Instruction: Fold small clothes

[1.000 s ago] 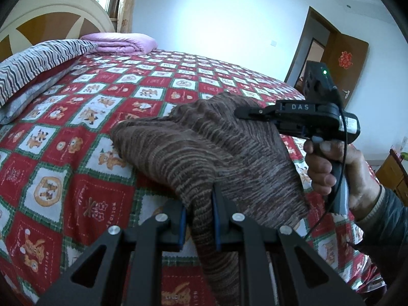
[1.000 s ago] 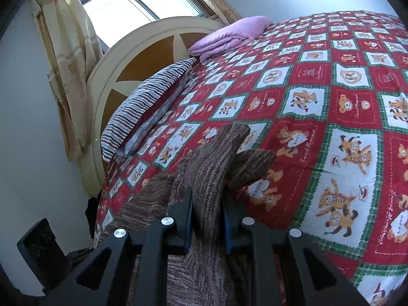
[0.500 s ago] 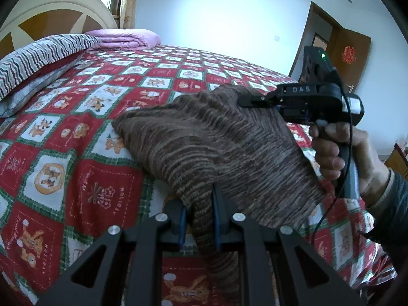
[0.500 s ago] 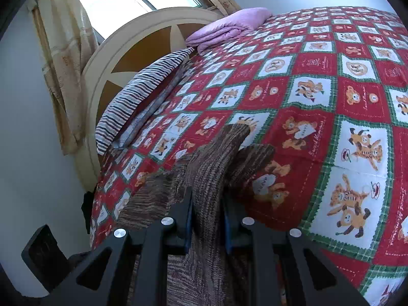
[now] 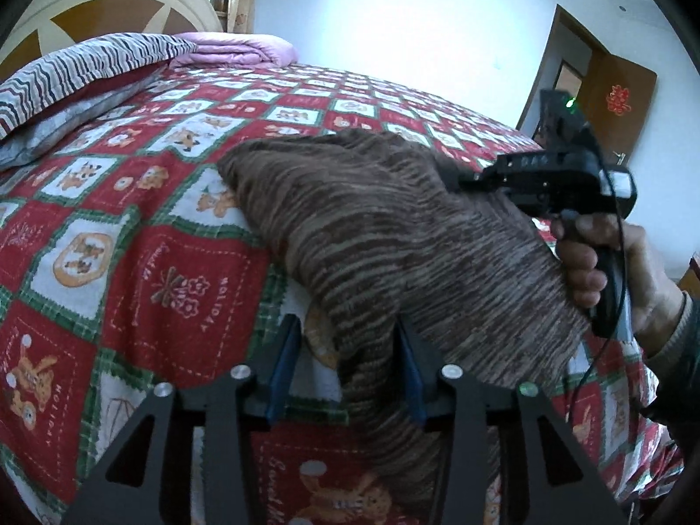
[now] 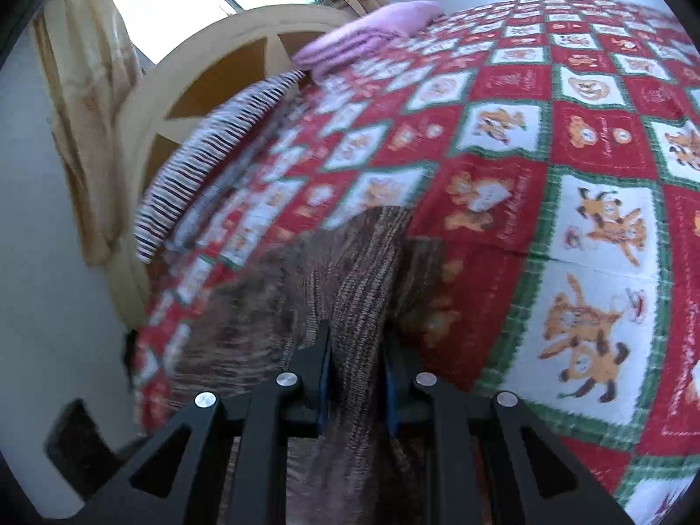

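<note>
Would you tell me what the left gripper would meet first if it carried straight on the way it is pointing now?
Most likely the brown knit garment: a fold of it already hangs between the opening jaws of the left gripper and rises ahead. Beyond it lies the red patchwork bedspread, though depth is hard to judge.

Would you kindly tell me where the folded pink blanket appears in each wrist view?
Left wrist view: folded pink blanket sits upper left of centre, at the bed's far end.
Right wrist view: it lies top centre, by the headboard.
Shared landmark: the striped pillow beside it.
</note>
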`<state>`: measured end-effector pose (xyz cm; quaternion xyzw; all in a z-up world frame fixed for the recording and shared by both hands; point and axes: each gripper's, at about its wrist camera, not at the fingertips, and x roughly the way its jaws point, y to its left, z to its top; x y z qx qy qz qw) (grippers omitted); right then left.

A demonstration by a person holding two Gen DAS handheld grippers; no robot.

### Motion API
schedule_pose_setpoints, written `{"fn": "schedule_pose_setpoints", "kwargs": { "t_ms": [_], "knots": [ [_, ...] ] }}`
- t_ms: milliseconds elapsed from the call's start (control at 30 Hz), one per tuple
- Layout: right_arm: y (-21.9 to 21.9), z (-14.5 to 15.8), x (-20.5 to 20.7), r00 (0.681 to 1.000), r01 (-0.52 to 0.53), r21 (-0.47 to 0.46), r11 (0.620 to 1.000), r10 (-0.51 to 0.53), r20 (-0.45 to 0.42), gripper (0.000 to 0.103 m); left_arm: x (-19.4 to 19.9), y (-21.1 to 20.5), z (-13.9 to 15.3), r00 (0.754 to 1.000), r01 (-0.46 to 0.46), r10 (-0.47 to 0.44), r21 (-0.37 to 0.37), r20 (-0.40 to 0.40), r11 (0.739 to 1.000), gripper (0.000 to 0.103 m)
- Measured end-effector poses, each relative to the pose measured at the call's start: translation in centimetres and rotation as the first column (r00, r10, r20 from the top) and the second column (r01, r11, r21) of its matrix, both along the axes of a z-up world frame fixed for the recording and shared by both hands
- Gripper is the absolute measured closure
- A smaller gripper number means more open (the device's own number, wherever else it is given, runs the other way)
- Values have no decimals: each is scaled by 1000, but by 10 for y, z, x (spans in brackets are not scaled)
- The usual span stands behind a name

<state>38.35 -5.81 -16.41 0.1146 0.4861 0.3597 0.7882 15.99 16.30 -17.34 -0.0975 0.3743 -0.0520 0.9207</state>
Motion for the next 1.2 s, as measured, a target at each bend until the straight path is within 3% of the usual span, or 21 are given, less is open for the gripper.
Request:
{"fn": "schedule_pose_setpoints", "kwargs": {
  "t_ms": [167,267,333,367,467,633,733,767,800,867,1000,1067,1200],
  "knots": [
    [-10,-14,3,999,14,49,999,-12,-45,82,-3,-3,9,1000,-14,13,54,12,998,47],
    [-13,-11,0,999,12,44,999,-10,-43,74,-8,1,29,996,-37,31,83,78,996,43],
    [-19,-6,-5,999,13,24,1000,-12,-36,65,-7,7,41,988,-81,67,98,137,992,25],
    [-24,-2,-8,999,26,12,1000,-26,-29,58,-5,9,44,984,-99,81,112,158,989,22],
    [-41,9,-24,999,42,24,999,-41,-29,54,14,14,44,976,-151,113,201,188,968,20],
    [-57,10,-66,999,-36,-17,999,36,-23,54,52,13,20,981,-171,130,338,142,925,17],
    [-56,1,-82,998,-67,-83,994,67,-4,54,62,19,11,983,-181,168,326,70,928,6],
    [-55,0,-84,998,-68,-93,993,69,6,57,64,21,12,979,-202,192,332,62,922,3],
    [-55,0,-87,997,-70,-111,991,73,23,76,64,21,12,978,-206,199,335,57,920,1],
    [-55,2,-93,997,-78,-144,987,81,15,84,60,18,13,974,-222,220,348,46,911,1],
    [-62,11,-102,998,-47,-214,976,56,36,91,51,0,11,967,-255,231,452,110,855,0],
    [-71,7,-98,999,-18,-226,974,26,32,94,50,2,8,961,-276,248,438,122,856,0],
    [-80,-8,-95,1000,2,-161,987,-4,-13,94,49,4,6,956,-292,253,416,147,861,0]
  ]
}}
